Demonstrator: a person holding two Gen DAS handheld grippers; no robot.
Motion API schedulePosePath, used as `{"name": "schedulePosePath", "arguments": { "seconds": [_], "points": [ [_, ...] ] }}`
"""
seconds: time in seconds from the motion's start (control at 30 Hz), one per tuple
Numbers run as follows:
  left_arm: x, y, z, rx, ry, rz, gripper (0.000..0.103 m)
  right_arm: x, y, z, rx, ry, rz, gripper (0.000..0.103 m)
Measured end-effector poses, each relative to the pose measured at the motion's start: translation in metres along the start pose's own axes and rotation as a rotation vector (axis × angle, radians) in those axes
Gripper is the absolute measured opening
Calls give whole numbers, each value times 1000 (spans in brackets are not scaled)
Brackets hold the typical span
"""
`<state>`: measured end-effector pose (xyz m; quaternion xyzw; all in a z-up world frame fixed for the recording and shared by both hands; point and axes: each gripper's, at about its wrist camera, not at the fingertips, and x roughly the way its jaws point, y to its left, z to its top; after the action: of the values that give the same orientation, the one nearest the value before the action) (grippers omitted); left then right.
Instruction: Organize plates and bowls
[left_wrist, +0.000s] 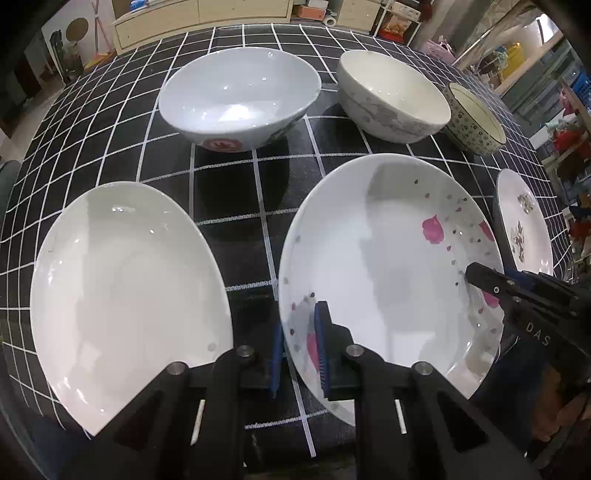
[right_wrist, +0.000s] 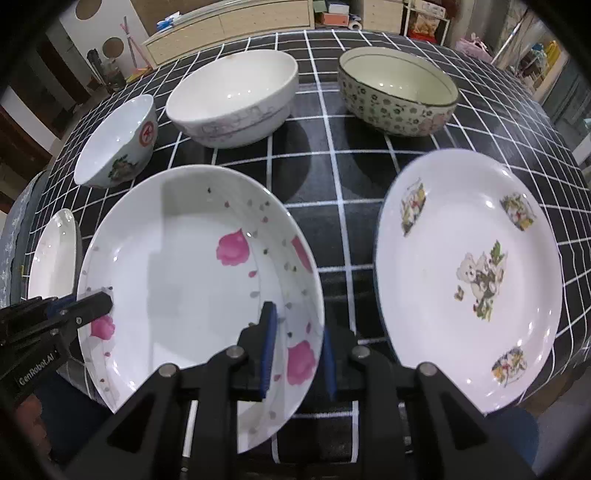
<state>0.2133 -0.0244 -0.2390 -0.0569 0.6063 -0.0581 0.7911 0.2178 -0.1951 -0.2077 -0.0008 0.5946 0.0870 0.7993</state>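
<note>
Currently both grippers are gripping the pink-flowered plate (right_wrist: 192, 280) at the desk's (left_wrist: 229, 199) near edge: left gripper (left_wrist: 300, 347) jaws narrow across its left rim, right gripper (right_wrist: 295, 350) jaws narrow across its right rim. Judging by this, the lift is starting; the next move calls for raising it level and stacking it on the plain white plate (left_wrist: 125, 295) or the bear plate (right_wrist: 472, 273).
</note>
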Motion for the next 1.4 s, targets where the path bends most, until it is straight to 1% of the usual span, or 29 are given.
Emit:
{"name": "schedulePosePath", "arguments": {
  "seconds": [0.23, 0.37, 0.5, 0.67, 0.93, 1.1, 1.23, 1.4],
  "points": [
    [-18, 3, -6, 1, -24, -7, 14, -22, 6, -4, -7, -26, -3, 27],
    [-31, 10, -9, -14, -48, -3, 14, -32, 13, 0, -12, -51, 8, 27],
    [-47, 24, -14, -35, -78, 12, 14, -42, 36, 2, -49, -80, 7, 27],
    [-63, 47, -23, -70, -101, 37, 14, -47, 65, 3, -98, -93, 26, 27],
    [-80, 93, -43, -155, -126, 91, 14, -33, 111, 2, -166, -76, 61, 27],
    [-81, 117, -55, -202, -119, 118, 14, -21, 141, -2, -216, -51, 72, 27],
    [-83, 132, -63, -227, -120, 134, 14, -15, 157, -4, -247, -35, 64, 27],
    [-82, 147, -66, -246, -118, 148, 14, -11, 174, -1, -286, -39, 51, 27]
  ]
}}
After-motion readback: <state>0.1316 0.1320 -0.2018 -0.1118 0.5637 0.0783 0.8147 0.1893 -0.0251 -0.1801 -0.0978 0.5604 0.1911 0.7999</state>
